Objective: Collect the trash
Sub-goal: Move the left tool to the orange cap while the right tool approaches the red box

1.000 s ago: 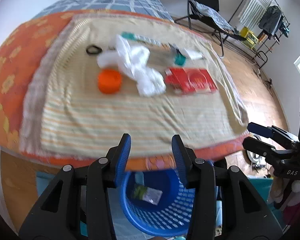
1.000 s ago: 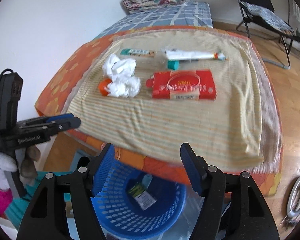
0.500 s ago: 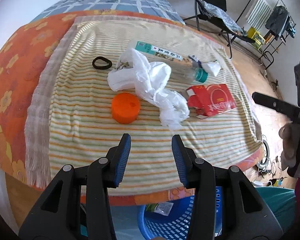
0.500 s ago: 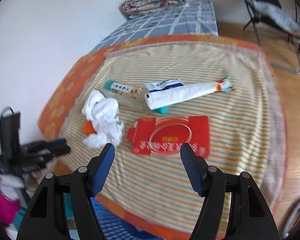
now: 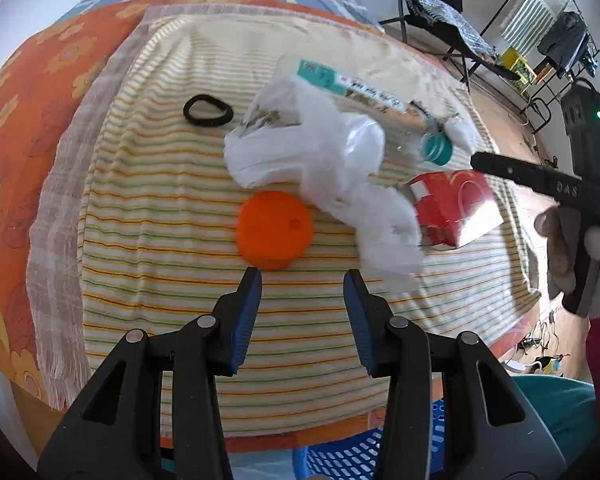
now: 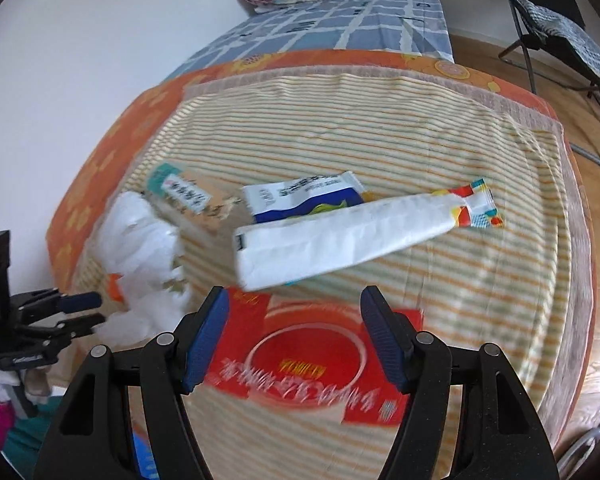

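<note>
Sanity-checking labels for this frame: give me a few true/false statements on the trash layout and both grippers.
1. The left gripper is open and holds nothing. True.
2. The orange cap lies just ahead of the left fingers. True.
3. The right gripper clamps the red packet. False: it is open, above the packet.
4. The black hair tie sits on the white plastic bag. False: it lies apart, on the striped cloth.

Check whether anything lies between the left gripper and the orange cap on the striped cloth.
Nothing visible does. The left gripper is open and empty, and the orange cap lies just beyond its fingertips with only bare striped cloth between. The crumpled white plastic bag touches or overlaps the cap's far edge, not the near side.
</note>
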A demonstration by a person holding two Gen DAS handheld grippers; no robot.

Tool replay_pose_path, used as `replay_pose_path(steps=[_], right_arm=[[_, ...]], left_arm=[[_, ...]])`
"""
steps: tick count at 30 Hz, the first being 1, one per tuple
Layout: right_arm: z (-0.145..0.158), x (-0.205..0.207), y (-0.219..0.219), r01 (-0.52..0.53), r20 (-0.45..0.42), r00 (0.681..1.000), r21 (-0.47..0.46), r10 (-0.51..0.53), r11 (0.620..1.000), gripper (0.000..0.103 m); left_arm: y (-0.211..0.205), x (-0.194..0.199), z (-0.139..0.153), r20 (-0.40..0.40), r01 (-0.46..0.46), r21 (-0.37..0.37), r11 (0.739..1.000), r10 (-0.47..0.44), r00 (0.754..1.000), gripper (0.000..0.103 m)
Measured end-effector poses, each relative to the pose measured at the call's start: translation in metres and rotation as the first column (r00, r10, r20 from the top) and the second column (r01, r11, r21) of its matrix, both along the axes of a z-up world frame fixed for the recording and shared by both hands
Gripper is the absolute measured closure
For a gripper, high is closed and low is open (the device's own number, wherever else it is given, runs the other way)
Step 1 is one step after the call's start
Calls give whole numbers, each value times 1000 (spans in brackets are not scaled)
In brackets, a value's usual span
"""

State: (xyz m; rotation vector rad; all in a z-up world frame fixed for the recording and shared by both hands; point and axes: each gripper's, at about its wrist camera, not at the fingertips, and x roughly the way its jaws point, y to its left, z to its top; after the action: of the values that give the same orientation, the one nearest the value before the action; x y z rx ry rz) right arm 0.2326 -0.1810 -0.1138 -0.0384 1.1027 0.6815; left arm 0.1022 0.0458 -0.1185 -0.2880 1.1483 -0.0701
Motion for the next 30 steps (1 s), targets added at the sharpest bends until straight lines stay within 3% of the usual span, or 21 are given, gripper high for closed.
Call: replay_pose_path(steps=[9, 16, 20, 26, 30], right_arm=[[-20, 25, 1, 27, -52, 998, 8, -26, 1000, 35], [-34, 17, -7, 32, -120, 992, -12, -33, 999, 35], [-37, 4, -17, 14, -184, 983, 29, -9, 999, 35], [-35, -28, -16, -101, -225, 969, 39, 107, 994, 35], [-27, -54, 0, -233, -143, 964, -49, 224, 971, 35]], left_arm=[[6, 5, -13, -12, 31, 31, 999, -31, 999, 60], [3, 14, -14, 2, 56, 80, 995, -56, 998, 60], [4, 16, -14, 5, 58, 87, 994, -59, 998, 60], [2, 21, -14, 5, 57, 115, 992, -58, 998, 60], [2, 29, -15, 13, 56, 124, 991, -58, 998, 60]])
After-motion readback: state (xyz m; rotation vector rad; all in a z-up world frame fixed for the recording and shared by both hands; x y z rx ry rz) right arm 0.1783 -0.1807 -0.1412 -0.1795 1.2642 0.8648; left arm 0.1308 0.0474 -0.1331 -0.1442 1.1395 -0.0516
